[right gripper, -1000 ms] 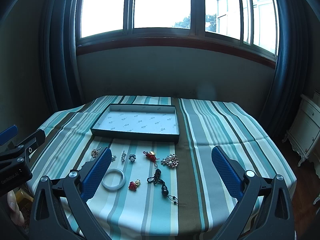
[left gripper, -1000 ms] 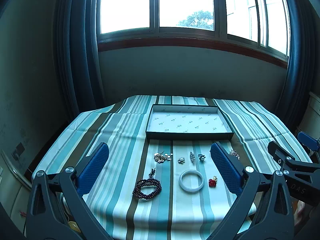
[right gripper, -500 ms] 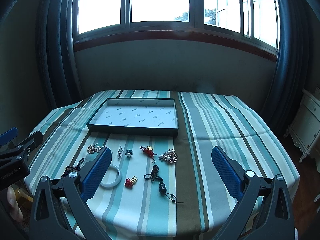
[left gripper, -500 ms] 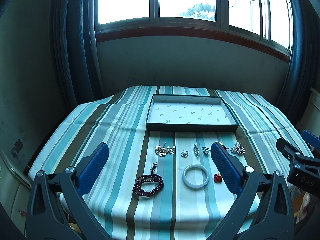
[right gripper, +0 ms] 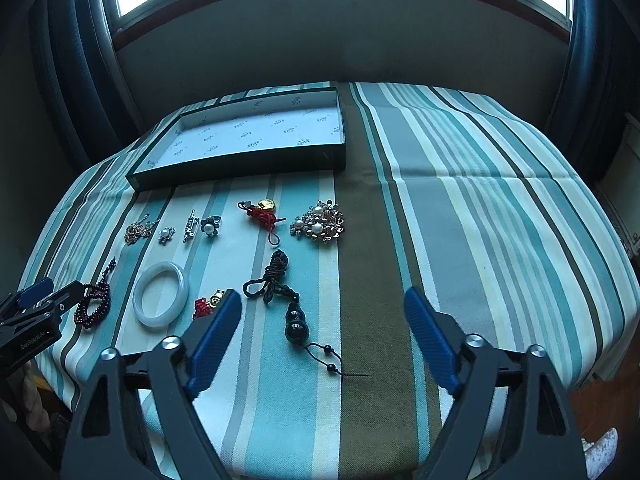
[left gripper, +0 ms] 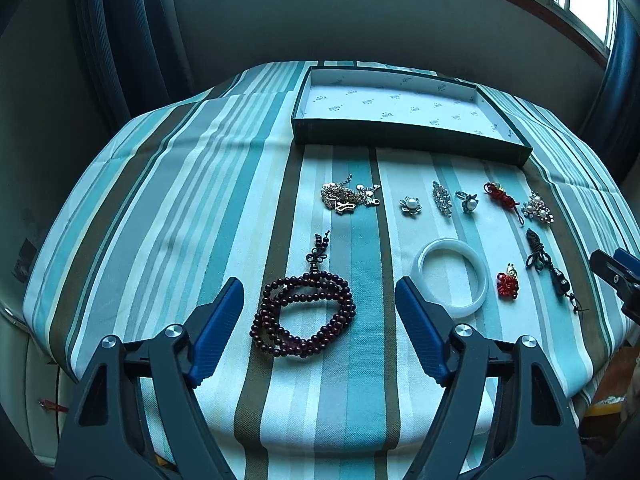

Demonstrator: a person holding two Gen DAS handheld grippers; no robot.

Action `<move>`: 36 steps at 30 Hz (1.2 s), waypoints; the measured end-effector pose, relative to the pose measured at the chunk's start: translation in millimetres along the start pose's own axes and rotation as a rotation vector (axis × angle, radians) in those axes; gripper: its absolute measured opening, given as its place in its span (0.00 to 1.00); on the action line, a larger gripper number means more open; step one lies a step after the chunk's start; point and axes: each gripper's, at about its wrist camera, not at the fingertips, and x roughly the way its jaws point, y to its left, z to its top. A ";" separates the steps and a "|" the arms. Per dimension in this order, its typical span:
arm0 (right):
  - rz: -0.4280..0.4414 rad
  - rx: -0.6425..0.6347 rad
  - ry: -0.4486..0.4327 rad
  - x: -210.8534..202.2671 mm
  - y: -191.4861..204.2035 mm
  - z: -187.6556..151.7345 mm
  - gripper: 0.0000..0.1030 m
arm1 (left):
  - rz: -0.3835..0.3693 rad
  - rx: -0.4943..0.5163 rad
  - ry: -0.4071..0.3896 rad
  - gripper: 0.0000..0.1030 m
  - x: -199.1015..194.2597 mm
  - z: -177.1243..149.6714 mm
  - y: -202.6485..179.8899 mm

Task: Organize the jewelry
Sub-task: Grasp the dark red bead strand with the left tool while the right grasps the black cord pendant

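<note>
Jewelry lies on a striped tablecloth in front of an empty dark green tray. My left gripper is open above a dark red bead bracelet. A white bangle lies to its right. My right gripper is open above a black gourd pendant on a cord. A small red knot charm sits by its left finger. A gold chain, pearl flower pins, a red tassel charm and a pearl brooch lie nearer the tray.
The table is round, with its cloth hanging over the near edge. Dark curtains and a wall stand behind it. The left gripper shows at the left edge of the right wrist view. A white cabinet stands at the far right.
Both grippers have moved forward and down toward the table. The jewelry now appears much closer. Both stay open.
</note>
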 end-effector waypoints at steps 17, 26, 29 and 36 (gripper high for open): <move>0.057 -0.066 0.151 43.8 13.8 -8.9 0.41 | -0.017 -0.017 0.077 0.76 36.1 3.0 4.1; 0.035 -0.106 0.152 43.2 14.8 -9.2 0.17 | -0.011 -0.003 0.107 0.76 43.5 0.0 2.6; 0.036 -0.112 0.150 43.2 15.7 -9.5 0.17 | -0.010 -0.006 0.117 0.74 46.5 0.6 4.5; 0.043 -0.114 0.147 43.7 14.3 -9.0 0.17 | -0.009 0.003 0.141 0.70 52.0 0.2 5.0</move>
